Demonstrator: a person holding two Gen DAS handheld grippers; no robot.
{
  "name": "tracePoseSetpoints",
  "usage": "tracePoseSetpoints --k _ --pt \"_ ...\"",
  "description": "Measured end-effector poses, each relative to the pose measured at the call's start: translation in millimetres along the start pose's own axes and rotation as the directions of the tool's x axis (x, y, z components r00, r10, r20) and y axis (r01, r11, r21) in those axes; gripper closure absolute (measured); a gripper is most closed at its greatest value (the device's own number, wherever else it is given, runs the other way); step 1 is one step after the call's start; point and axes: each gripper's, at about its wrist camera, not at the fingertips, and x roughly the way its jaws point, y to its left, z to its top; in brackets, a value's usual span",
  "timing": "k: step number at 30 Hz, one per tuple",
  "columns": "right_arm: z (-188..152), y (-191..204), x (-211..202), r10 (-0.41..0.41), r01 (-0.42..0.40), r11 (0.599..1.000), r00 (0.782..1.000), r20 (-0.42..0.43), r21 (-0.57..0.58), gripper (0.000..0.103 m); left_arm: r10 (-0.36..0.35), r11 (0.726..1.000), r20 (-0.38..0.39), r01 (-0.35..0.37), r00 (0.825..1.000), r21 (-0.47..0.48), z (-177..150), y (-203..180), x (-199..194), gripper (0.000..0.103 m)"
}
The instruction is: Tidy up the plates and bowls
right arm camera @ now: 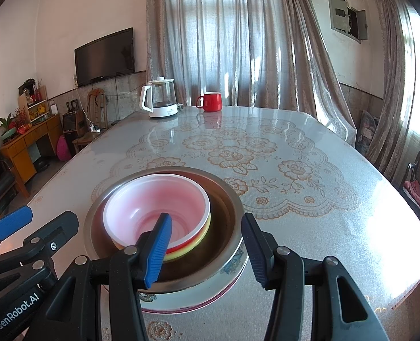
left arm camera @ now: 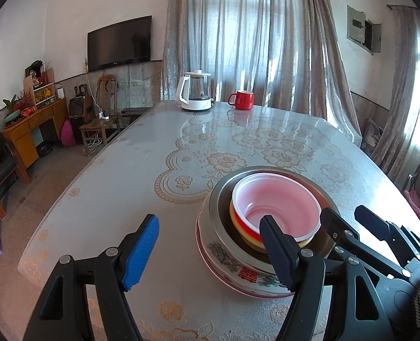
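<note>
A: Bowls sat nested at the near edge of the desk [right arm camera: 323,199]: a white plastic bowl [right arm camera: 156,207] on thin red and yellow ones, all inside a steel bowl [right arm camera: 227,227], which rested in a flowered enamel basin [left arm camera: 238,267] on a plate whose pink rim [right arm camera: 181,309] showed underneath.

B: How would the stack handle?

A: I judged the plastic ones light and a little flexible, the steel stiff and slick, the enamel heavier and liable to chip. The rim looked the place to pinch, one finger inside the wall and one outside.

B: Which way did they point?

A: Mouths up, axis upright; round, so no long axis across the desk. The plastic bowls sat off-centre, toward the left wall of the steel one.

B: And the tools?

A: The right hand-held gripper [right arm camera: 207,244] was spread, its blue finger [right arm camera: 157,250] over the plastic rims and the other outside the steel wall, pinching nothing. The left hand-held gripper [left arm camera: 210,250] was spread wider, to the left of the stack, empty.

B: Beyond that?

A: A kettle [right arm camera: 160,99] and a red mug [right arm camera: 211,101] stood at the far edge.
</note>
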Motion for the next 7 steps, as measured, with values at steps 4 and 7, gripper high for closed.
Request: tracePoseSetpoints --k 4,7 --pt "-0.5 0.0 -0.2 0.002 -0.002 1.0 1.0 0.0 0.0 0.052 0.002 1.0 0.036 -0.003 0.999 0.019 0.4 -1.6 -3.5 0.032" --pt "-1.3 0.2 -1.2 0.004 -0.004 1.0 1.0 0.005 -0.003 0.052 -0.001 1.0 0.04 0.0 0.999 0.021 1.8 -1.7 -4.7 0.03"
